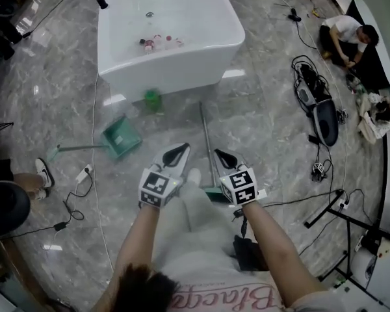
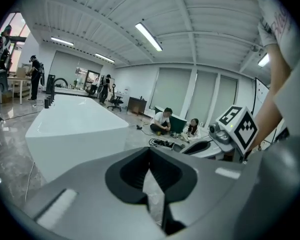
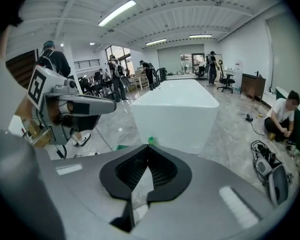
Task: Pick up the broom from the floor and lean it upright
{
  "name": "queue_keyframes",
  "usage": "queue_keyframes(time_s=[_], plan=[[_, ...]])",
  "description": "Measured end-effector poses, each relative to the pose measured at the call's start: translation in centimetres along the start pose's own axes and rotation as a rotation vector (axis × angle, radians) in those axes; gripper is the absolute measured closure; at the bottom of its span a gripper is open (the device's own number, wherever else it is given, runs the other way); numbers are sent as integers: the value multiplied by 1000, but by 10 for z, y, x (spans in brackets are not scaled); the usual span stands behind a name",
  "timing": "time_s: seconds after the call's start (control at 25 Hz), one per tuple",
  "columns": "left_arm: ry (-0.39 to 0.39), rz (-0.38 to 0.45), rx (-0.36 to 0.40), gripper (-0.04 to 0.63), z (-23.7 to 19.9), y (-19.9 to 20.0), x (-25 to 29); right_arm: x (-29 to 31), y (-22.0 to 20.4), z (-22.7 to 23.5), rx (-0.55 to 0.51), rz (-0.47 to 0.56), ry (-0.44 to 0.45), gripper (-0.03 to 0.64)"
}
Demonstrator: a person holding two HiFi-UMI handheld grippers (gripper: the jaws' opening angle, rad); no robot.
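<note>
The broom lies flat on the marble floor in the head view, its thin grey handle [image 1: 205, 135] running away from me and its green head [image 1: 214, 193] partly hidden behind my right gripper. My left gripper [image 1: 176, 153] hovers just left of the handle and my right gripper [image 1: 225, 156] just right of it, both above the floor. The jaws of both are shut with nothing between them, as the left gripper [image 2: 150, 153] and right gripper [image 3: 148, 151] show in their own views. The broom cannot be made out in either gripper view.
A big white tub [image 1: 169, 64] stands ahead. Before it are a green bottle [image 1: 153, 99] and a green dustpan [image 1: 121, 137]. Cables and dark equipment [image 1: 318, 109] lie at the right near seated people [image 1: 348, 34]. A tripod [image 1: 338, 213] stands right, a power strip [image 1: 83, 173] left.
</note>
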State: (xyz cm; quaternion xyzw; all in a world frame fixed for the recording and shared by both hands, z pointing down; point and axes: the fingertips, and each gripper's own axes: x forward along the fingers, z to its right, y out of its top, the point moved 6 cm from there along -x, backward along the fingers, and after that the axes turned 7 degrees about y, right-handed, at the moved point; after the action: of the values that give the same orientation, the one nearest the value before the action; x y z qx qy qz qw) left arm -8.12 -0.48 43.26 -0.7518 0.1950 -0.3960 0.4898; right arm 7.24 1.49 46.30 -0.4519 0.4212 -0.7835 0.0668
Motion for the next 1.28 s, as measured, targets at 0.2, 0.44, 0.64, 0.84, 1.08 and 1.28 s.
queue_keyframes(time_s=[0.2, 0.44, 0.64, 0.84, 1.08, 1.28], plan=[[-35, -73, -12, 595, -22, -26, 41, 41, -22, 26, 61, -66, -43, 614], [-73, -146, -19, 595, -41, -72, 104, 97, -61, 68, 141, -107, -92, 614], [-152, -162, -26, 595, -56, -125, 163, 152, -118, 105, 200, -156, -132, 614], [-218, -205, 19, 595, -78, -184, 217, 221, -173, 135, 261, -213, -140, 586], [-261, -272, 42, 595, -95, -250, 257, 289, -228, 158, 299, -317, -147, 564], [-308, -312, 56, 595, -101, -287, 284, 326, -272, 182, 290, -427, -195, 518]])
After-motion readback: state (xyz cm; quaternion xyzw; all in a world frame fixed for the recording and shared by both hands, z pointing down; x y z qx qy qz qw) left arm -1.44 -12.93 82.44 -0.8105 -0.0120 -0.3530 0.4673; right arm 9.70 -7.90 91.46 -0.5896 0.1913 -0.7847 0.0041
